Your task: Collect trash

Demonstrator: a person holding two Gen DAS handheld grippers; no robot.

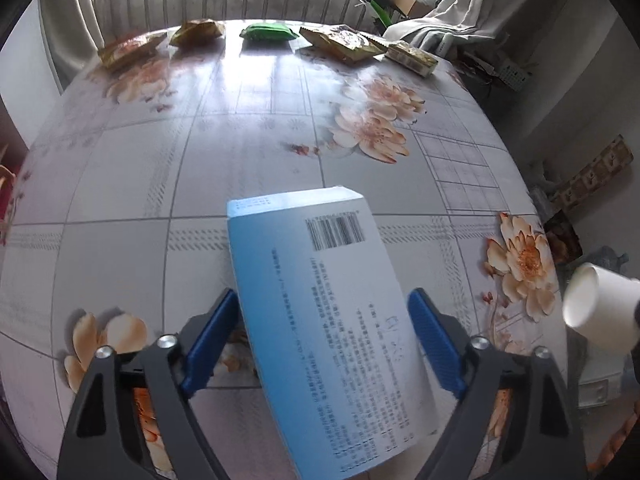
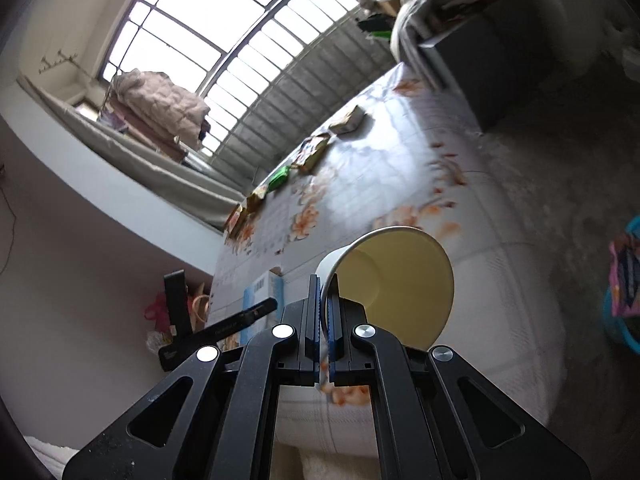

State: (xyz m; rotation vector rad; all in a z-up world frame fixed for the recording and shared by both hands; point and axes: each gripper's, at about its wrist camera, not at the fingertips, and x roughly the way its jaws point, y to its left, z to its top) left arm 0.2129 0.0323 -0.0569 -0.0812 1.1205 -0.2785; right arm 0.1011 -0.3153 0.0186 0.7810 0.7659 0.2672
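Floral oilcloth covers the desk [image 1: 248, 152], with barred windows behind. Along its far edge, left to right, lie two yellow-brown snack packets [image 1: 130, 49], a green packet [image 1: 269, 32] and two more wrappers [image 1: 342, 43]. Nearer, the left tool [image 1: 322, 354] stands wide, its blue pads flanking a blue-and-white medicine box [image 1: 332, 320]; whether they press it I cannot tell. At right, the right tool [image 2: 325, 312] is clamped tight on the rim of a white paper cup [image 2: 396, 276], held tipped above the desk.
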